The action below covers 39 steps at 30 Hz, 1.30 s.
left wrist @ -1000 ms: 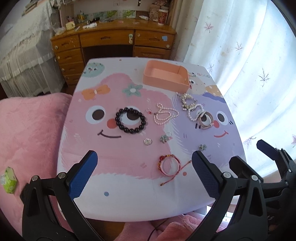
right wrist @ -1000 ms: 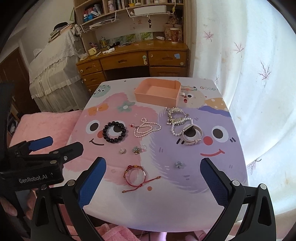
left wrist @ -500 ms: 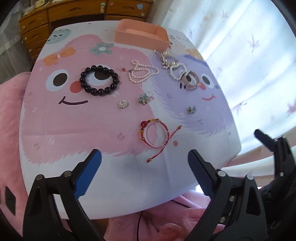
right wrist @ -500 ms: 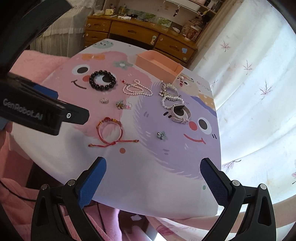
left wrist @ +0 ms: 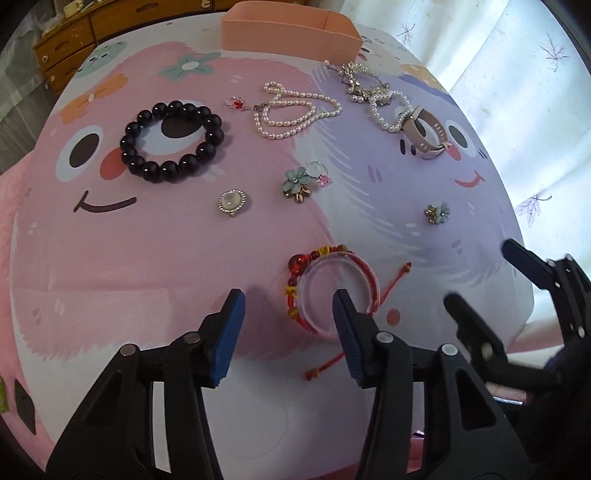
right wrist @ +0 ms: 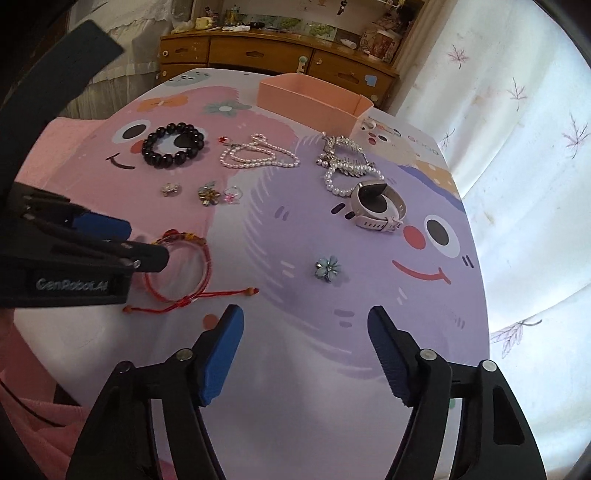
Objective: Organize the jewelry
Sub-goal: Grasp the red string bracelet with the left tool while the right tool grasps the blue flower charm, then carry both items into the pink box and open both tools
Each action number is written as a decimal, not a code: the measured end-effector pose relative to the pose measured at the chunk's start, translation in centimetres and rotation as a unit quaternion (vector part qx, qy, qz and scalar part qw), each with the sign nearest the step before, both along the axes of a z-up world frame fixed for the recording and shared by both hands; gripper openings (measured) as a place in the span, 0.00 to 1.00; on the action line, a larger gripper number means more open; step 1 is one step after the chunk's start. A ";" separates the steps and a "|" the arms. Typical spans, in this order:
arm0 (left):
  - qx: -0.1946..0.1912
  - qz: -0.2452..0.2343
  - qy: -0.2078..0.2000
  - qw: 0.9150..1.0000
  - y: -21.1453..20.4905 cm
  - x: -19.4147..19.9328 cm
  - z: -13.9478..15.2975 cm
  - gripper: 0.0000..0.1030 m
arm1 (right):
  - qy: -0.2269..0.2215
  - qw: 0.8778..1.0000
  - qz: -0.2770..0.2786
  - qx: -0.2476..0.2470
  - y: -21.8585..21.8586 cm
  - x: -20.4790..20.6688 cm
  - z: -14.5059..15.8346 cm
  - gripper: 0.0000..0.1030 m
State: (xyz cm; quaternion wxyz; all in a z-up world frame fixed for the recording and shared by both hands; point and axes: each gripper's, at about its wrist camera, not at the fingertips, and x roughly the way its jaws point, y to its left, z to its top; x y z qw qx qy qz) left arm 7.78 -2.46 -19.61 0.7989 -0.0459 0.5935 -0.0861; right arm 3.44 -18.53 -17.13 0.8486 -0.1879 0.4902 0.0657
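Round table printed with pink and purple cartoon faces, filling both views. At its far edge, a peach open-topped box, apart from all the jewelry. Left gripper low over the near part of the table, jaws part-open and just now narrowing, pads touching nothing: one pad planted in front of the red cord bracelet, the other well to the left of it, so the bracelet's left arc lies in the gap, loose on the table. Right gripper over bare purple tabletop, jaws likewise just narrowed and still apart, nothing between them. Farther back on the pink side, a black bead bracelet. Right of it, a looped pearl strand, then a tangle of silver chain and pearls touching a pale watch. Mid-table: an oval-stone ring, a blue flower brooch just beside a pink-stone ring, a small blue flower earring alone on the purple side, ahead of the right gripper. Tiny red-stone ring beside the pearls.
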 end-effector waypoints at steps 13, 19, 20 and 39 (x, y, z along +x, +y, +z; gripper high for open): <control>-0.011 0.045 0.025 0.999 -1.0 2.5 -0.5 0.08 | 0.037 0.995 0.039 0.082 -3.6 5.6 -1.4 0.49; -0.020 0.034 0.010 0.999 -1.0 2.9 0.0 0.08 | 0.057 0.995 0.053 0.069 -2.7 6.5 -2.0 0.25; -0.020 0.026 0.005 0.999 -1.2 3.0 0.1 0.08 | 0.055 0.995 0.052 0.068 -2.6 6.5 -2.0 0.24; -0.049 0.013 -0.049 0.998 0.7 9.8 8.0 0.08 | -0.055 0.991 0.069 0.096 0.7 12.9 5.6 0.20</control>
